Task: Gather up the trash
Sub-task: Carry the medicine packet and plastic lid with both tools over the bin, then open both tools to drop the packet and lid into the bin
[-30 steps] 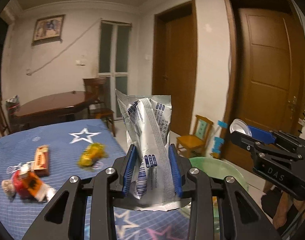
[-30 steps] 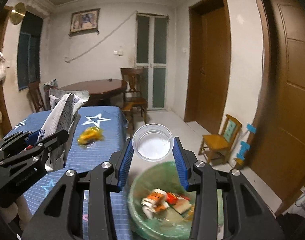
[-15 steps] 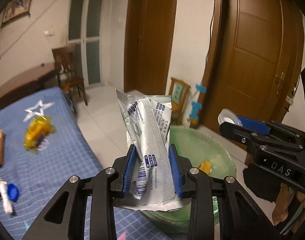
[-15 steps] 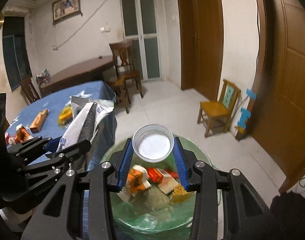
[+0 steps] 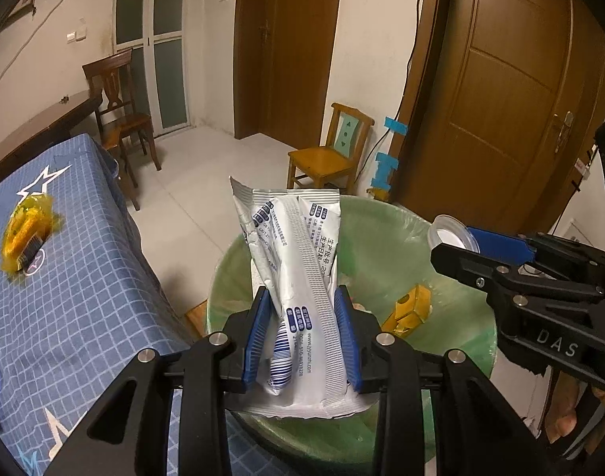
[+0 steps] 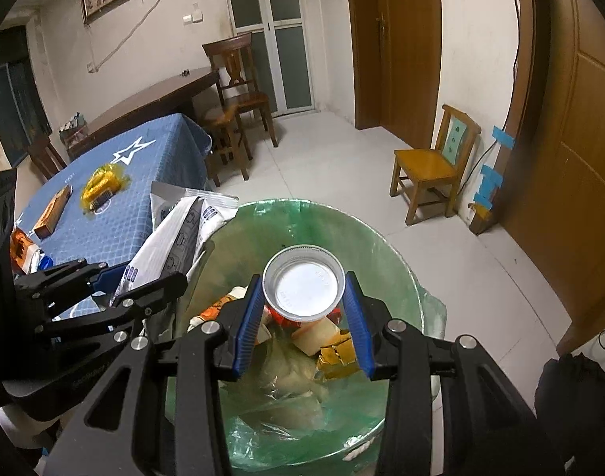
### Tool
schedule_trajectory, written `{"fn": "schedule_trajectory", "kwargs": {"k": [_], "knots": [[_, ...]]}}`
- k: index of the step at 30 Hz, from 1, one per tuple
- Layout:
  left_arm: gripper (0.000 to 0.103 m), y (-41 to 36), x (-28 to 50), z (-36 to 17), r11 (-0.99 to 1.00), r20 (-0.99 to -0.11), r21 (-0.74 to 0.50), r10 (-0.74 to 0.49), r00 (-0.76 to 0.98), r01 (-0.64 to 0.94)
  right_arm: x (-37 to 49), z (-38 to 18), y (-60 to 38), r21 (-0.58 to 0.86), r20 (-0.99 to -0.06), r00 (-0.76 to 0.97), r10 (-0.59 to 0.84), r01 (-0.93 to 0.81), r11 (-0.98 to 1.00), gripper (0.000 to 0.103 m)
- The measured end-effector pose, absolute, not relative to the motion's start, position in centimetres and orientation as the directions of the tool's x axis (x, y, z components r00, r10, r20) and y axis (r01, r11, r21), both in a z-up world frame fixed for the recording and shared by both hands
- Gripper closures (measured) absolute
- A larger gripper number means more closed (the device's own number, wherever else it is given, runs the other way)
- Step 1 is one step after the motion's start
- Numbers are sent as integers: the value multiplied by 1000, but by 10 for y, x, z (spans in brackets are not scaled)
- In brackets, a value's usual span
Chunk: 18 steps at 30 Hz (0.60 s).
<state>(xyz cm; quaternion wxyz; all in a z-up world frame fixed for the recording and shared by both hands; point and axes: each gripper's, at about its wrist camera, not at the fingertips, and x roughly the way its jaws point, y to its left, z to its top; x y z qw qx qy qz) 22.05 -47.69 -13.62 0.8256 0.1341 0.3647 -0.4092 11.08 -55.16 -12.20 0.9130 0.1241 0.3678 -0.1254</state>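
My left gripper [image 5: 302, 333] is shut on a crumpled silver-and-blue wrapper [image 5: 298, 277], held upright over the near rim of the green-lined trash bin [image 5: 381, 230]. My right gripper [image 6: 304, 309] is shut on a round silver lid [image 6: 304, 287], hanging over the bin's [image 6: 397, 261] open mouth. Inside the bin lie orange, red and gold packets [image 6: 334, 345]. From the right wrist view the left gripper [image 6: 143, 281] and its wrapper [image 6: 179, 230] sit at the bin's left edge. The right gripper [image 5: 496, 250] with the lid [image 5: 451, 232] shows at the right of the left wrist view.
A blue star-print table [image 5: 76, 269] stands left of the bin, with a yellow wrapper [image 5: 24, 230], a brown box [image 6: 52, 210] and other scraps on it. A small wooden chair [image 6: 433, 166] stands by the wall, a dark chair [image 6: 239, 95] and brown table behind. Brown doors [image 5: 500, 91] lie beyond.
Both grippers have come down and tipped forward, from above the table's edge to over the trash bin. Each keeps its hold, the left on the wrapper, the right on the lid.
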Motion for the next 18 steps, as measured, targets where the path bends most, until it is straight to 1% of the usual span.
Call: {"fn": "schedule_trajectory", "kwargs": {"k": [18], "knots": [[68,-490,231,-148,636,-710,-66,-571,412,769,110,-120,-556,131,-702,698,-139,319,939,64]]}}
